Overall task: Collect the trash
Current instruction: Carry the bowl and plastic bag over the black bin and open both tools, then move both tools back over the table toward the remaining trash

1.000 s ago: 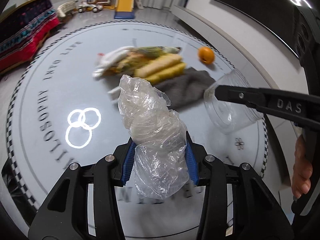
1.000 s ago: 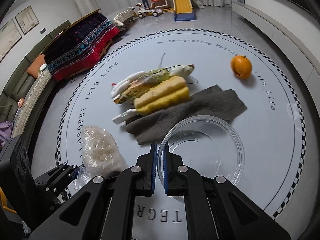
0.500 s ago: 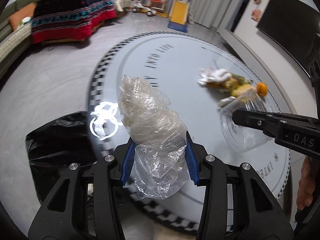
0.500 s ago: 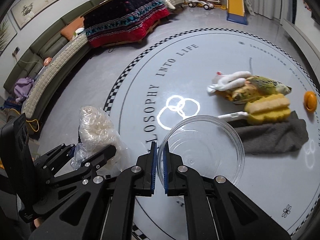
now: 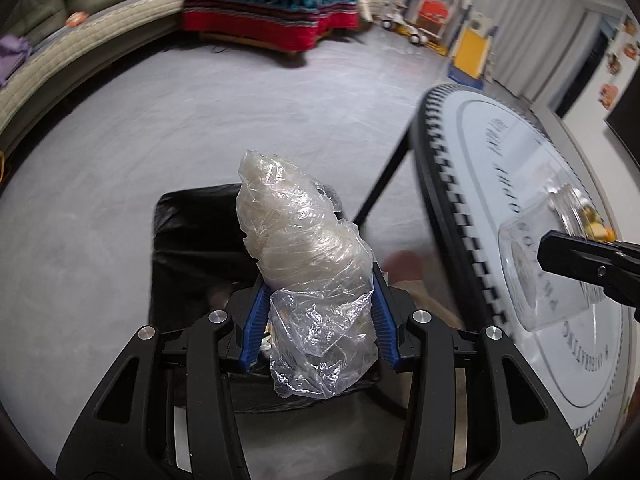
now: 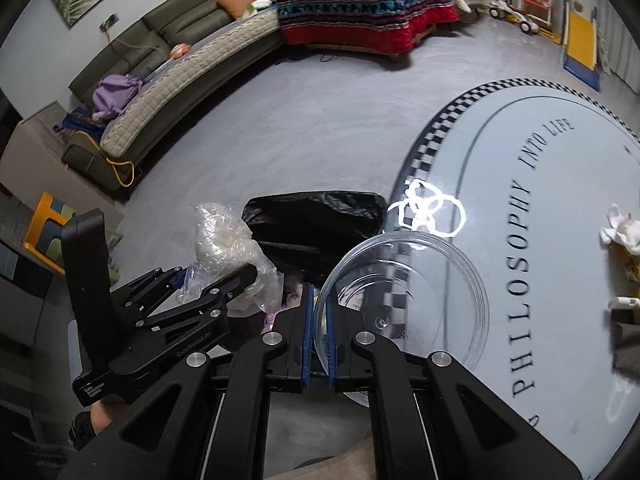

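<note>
My left gripper (image 5: 318,320) is shut on a crumpled clear plastic bag (image 5: 304,264) and holds it above a black trash bag (image 5: 192,256) that stands open on the floor beside the round table. The left gripper (image 6: 224,280) and the plastic bag (image 6: 224,240) also show in the right wrist view, next to the black trash bag (image 6: 316,220). My right gripper (image 6: 317,336) is shut on the rim of a clear plastic bowl (image 6: 412,296), held over the table's edge; the bowl also shows in the left wrist view (image 5: 540,272).
The round white table (image 6: 560,240) with a checkered rim carries white and yellow trash (image 6: 622,236) at the far right. A black table leg (image 5: 380,184) slants by the trash bag. A sofa (image 6: 192,68), a red patterned blanket (image 6: 360,4) and toys (image 6: 532,0) line the room.
Both grippers have swung left, off the table centre toward the floor. The plastic bag now hangs over the black trash bag; the bowl has followed to the table's edge.
</note>
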`<state>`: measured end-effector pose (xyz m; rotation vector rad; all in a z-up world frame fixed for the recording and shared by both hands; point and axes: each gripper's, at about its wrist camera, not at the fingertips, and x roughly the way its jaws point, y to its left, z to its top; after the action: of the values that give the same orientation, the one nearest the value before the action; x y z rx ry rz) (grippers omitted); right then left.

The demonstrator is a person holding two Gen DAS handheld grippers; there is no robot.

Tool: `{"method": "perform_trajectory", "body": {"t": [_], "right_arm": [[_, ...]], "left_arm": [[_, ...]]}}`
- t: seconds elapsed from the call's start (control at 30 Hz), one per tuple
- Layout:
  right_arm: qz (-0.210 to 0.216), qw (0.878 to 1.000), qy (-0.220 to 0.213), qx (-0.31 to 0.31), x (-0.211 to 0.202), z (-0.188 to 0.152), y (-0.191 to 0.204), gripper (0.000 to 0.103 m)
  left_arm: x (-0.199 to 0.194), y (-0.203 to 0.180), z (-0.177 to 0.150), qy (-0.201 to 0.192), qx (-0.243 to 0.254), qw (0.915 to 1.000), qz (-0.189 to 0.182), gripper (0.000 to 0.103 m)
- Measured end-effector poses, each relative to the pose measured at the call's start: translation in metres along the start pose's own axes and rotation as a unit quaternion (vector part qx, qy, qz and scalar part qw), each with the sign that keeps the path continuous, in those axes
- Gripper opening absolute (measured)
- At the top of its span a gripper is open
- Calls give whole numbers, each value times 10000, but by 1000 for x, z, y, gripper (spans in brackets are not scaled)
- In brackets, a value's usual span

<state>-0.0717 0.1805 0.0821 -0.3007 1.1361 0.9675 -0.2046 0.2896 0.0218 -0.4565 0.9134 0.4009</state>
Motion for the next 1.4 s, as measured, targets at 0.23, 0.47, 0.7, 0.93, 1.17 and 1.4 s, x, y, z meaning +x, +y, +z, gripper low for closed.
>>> {"method": "perform_trajectory", "body": {"t": [0.23, 0.47, 0.7, 0.93, 1.17, 1.4], "right_arm": [[151, 9989, 401, -186, 46, 12, 29, 7], [3, 9961, 871, -149, 89, 20, 39, 51], [-105, 9974, 702, -101, 73, 13, 28, 51], [-62, 9985, 533, 92, 58, 6, 15, 51], [-70, 9992, 209, 323, 24, -4, -9, 51], [-356, 9972, -224, 619, -25, -15, -53, 53]], "left_arm": [[5, 49, -10, 64, -401, 9986, 334, 46], [9, 81, -17, 150, -820, 9943, 659, 97], [13, 83, -18, 179, -900, 9942, 559, 97], [5, 64, -15, 117, -659, 9964, 520, 97], [-5, 23, -6, 7, -232, 9992, 320, 97], [-10, -44, 10, -68, 375, 9993, -10, 97]]}}
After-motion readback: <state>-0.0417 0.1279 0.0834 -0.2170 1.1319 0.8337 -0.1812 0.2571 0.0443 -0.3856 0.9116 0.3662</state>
